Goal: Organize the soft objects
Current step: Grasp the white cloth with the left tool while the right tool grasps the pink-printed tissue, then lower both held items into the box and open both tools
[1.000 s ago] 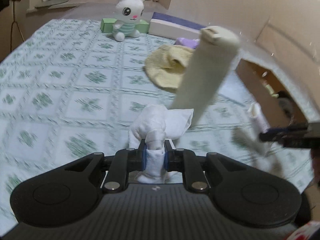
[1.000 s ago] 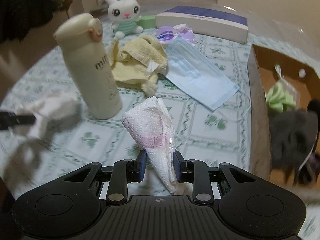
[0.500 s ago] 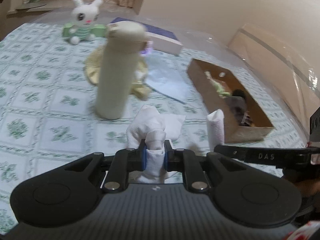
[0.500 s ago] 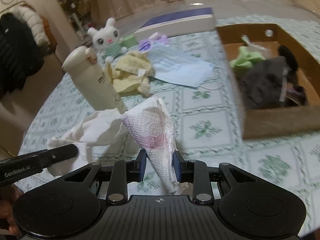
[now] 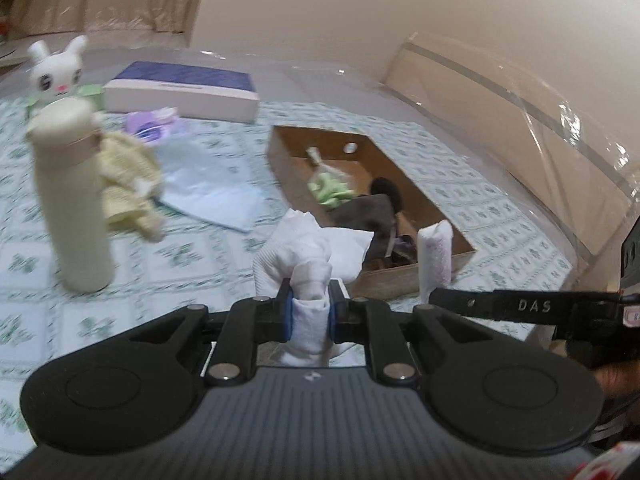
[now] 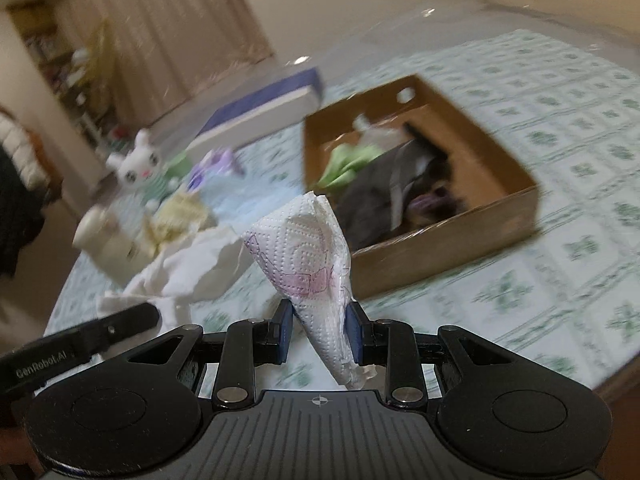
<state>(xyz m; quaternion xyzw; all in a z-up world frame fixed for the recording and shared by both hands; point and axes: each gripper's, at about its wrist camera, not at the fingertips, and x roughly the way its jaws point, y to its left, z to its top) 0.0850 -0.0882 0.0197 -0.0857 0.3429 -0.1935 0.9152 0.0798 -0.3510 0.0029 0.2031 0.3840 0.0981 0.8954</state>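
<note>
Your left claw (image 5: 311,316) clenches a bunched white cloth (image 5: 310,252); your right claw (image 6: 319,332) grips a folded white paper towel with pink print (image 6: 308,256). Both hang near the open brown cardboard box (image 6: 440,252) on the table (image 6: 560,280).

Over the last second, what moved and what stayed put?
Both tools swung from the bottle side toward the cardboard box, now near in both views. Unchanged: the left tool grips the white cloth, the right tool the paper towel; nothing released. Table items stay put.
</note>
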